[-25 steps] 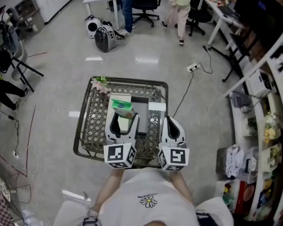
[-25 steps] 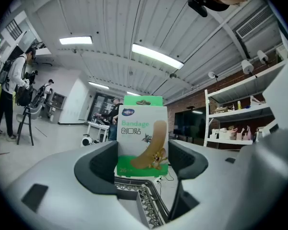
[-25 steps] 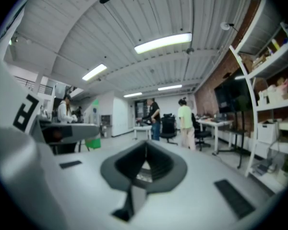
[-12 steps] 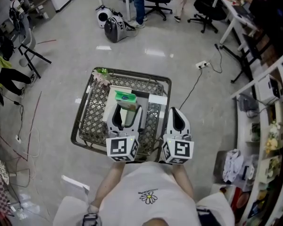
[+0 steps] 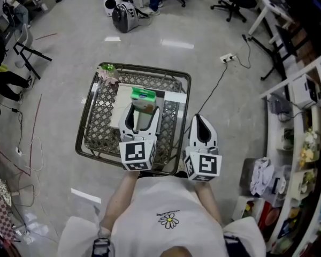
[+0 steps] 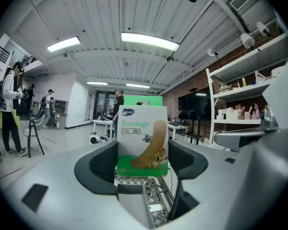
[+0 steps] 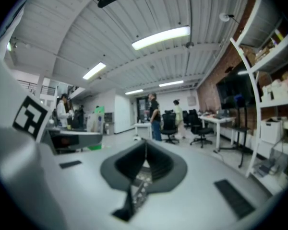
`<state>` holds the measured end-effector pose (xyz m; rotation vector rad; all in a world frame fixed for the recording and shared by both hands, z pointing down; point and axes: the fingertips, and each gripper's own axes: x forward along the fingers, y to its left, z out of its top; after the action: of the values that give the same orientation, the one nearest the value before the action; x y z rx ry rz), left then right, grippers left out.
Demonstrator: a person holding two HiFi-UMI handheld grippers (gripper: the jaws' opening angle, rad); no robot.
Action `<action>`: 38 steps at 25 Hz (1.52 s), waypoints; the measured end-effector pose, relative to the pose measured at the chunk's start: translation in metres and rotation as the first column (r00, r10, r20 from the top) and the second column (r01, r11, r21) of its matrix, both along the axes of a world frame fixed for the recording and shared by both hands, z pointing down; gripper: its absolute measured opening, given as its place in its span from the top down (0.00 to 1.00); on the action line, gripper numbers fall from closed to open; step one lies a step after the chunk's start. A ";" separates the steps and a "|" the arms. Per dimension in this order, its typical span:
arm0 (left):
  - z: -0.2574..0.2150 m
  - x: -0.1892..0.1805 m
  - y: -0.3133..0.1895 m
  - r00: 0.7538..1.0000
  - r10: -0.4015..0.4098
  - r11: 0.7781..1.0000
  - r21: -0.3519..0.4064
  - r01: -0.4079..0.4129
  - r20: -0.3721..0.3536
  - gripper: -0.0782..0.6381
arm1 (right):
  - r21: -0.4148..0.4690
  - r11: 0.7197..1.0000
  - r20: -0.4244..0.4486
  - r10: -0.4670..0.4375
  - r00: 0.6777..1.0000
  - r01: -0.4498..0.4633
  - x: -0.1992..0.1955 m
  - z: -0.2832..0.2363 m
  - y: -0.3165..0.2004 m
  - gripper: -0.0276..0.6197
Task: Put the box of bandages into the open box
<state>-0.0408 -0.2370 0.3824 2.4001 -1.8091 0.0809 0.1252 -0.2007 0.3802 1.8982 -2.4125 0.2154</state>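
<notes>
The box of bandages (image 6: 141,137) stood gripped by its lower part between the jaws of the left tongs (image 5: 143,114). Its printed face was toward that tongs' camera, and its long axis ran out along the jaws toward the far side. In the head view it hung over the open box (image 5: 123,103), which lay white in the wire basket (image 5: 150,71), roughly above its right part. How high above, we could not tell. We judged the coming move to be a plain lowering and release by the left tongs, with the open box's walls and the basket's rim the only edges nearby. The right tongs (image 5: 198,123) hovered empty, jaws pressed together, just beside the basket's near right corner. Bare floor (image 5: 203,25) lay all round the basket.
</notes>
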 end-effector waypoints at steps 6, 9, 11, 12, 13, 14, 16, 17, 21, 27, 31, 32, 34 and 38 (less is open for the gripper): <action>0.037 0.002 -0.019 1.000 0.000 0.993 -0.117 -0.004 -0.031 0.43 | -0.006 1.000 -0.014 0.005 1.000 -0.005 0.004 0.005 0.002 0.91; 0.063 0.003 -0.027 0.998 0.005 0.980 -0.198 -0.018 -0.069 0.43 | -0.014 1.000 -0.023 0.007 1.000 -0.007 0.006 0.007 0.004 0.91; 0.080 0.006 -0.031 0.998 0.014 0.969 -0.245 -0.031 -0.068 0.43 | -0.030 0.999 -0.029 0.010 1.000 -0.011 0.008 0.010 0.006 0.91; 0.088 0.008 -0.032 0.998 0.019 0.964 -0.264 -0.033 -0.056 0.43 | -0.038 0.999 -0.032 0.013 0.999 -0.015 0.009 0.011 0.008 0.91; 0.095 0.008 -0.034 0.999 0.023 0.959 -0.281 -0.034 -0.041 0.43 | -0.045 0.999 -0.036 0.017 0.999 -0.019 0.010 0.013 0.009 0.91; 0.103 0.009 -0.036 0.999 0.028 0.954 -0.297 -0.035 -0.027 0.43 | -0.051 0.998 -0.039 0.022 0.999 -0.024 0.011 0.014 0.010 0.91; 0.121 0.011 -0.039 0.999 0.038 0.943 -0.331 -0.036 -0.002 0.43 | -0.063 0.997 -0.043 0.033 0.999 -0.035 0.014 0.018 0.012 0.91; 0.130 0.012 -0.041 0.999 0.043 0.937 -0.348 -0.037 0.009 0.43 | -0.069 0.997 -0.046 0.038 0.998 -0.041 0.016 0.020 0.013 0.91; 0.169 0.015 -0.049 0.997 0.062 0.901 -0.432 -0.038 0.042 0.43 | -0.087 0.994 -0.059 0.060 0.996 -0.065 0.025 0.025 0.014 0.91; 0.221 0.011 -0.047 0.997 0.063 0.820 -0.572 -0.032 0.033 0.43 | -0.125 0.988 -0.061 0.084 0.995 -0.091 0.033 0.036 0.020 0.91; 0.250 0.009 -0.046 0.993 0.083 0.761 -0.649 -0.012 0.079 0.43 | -0.142 0.984 -0.075 0.094 0.993 -0.104 0.037 0.042 0.023 0.91; 0.256 0.008 -0.043 0.992 0.091 0.743 -0.669 -0.009 0.087 0.43 | -0.145 0.984 -0.075 0.096 0.993 -0.106 0.037 0.043 0.025 0.91; 0.263 0.007 -0.046 0.989 0.102 0.728 -0.686 0.001 0.111 0.43 | -0.147 0.983 -0.077 0.099 0.992 -0.109 0.038 0.043 0.026 0.91; 0.283 0.008 -0.046 0.985 0.115 0.675 -0.738 0.017 0.128 0.43 | -0.166 0.980 -0.074 0.095 0.993 -0.106 0.034 0.050 0.027 0.91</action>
<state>-0.0327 -0.2829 0.6650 1.8629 -1.3603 0.8711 0.1596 -0.1732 0.4298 1.9212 -2.1820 0.3468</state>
